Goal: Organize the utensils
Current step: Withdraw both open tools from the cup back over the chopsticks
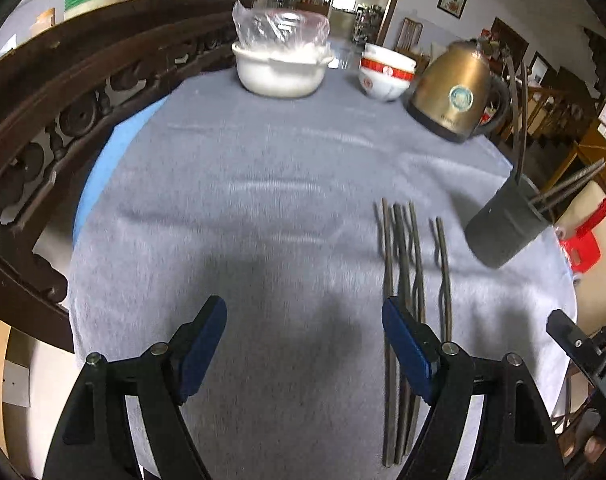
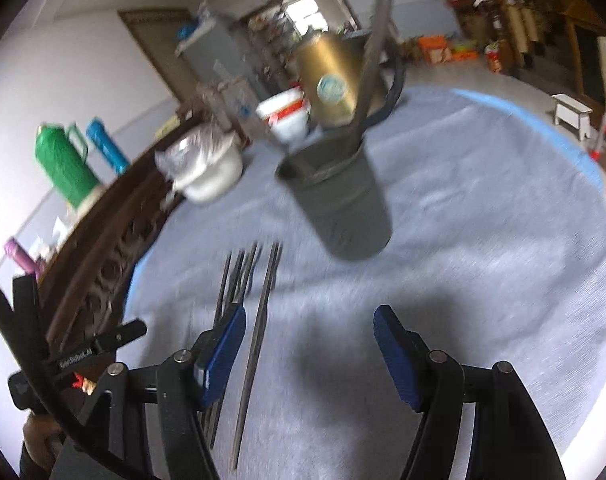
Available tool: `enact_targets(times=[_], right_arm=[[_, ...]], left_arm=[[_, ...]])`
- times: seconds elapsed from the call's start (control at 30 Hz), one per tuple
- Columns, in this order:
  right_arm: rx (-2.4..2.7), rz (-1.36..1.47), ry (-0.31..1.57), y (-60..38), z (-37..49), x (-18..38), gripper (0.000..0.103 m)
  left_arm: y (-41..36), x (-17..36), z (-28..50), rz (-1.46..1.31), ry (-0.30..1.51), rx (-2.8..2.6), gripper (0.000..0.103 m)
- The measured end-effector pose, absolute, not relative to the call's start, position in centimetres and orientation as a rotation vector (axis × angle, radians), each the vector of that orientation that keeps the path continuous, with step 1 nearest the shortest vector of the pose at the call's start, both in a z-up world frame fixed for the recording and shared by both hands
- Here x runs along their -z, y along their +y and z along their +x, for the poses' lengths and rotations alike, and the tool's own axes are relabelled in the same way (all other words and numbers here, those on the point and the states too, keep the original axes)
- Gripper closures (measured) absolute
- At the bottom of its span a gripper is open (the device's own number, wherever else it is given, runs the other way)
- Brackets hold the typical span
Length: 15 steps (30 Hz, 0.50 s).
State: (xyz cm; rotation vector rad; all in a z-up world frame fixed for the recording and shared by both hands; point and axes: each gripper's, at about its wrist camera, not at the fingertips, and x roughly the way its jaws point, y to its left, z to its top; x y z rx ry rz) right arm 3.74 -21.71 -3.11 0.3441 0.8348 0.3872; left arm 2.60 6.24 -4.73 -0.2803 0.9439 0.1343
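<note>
Grey cloth (image 1: 263, 208) covers the round bench, where a bundle of dark metal chopsticks (image 1: 403, 264) lies flat. Just beside them stands a dark grey plastic holder cup (image 2: 343, 208) with more chopsticks sticking out. Left gripper (image 1: 305, 344) and right gripper (image 2: 309, 344) both hover with jaws spread, pinching nothing. Farther back sit a brass-coloured kettle (image 1: 455, 92) and a white lidded pot (image 1: 281, 74).

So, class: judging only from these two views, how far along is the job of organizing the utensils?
Done: a few chopsticks already stand in the dark holder. In hand: nothing; the left gripper and right gripper are both open and empty above the cloth. Left: the loose chopsticks lying on the grey tablecloth need picking up and putting in the holder.
</note>
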Motion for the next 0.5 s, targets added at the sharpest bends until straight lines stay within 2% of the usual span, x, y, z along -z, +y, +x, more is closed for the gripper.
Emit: enact_targets(times=[0.5], right_arm=[[-0.384,0.315,0.931,-20.4,3.7,5.4,0.032]], left_arm=[[5.5,7.4,2.5,-0.262,1.034,-0.141,0.022]])
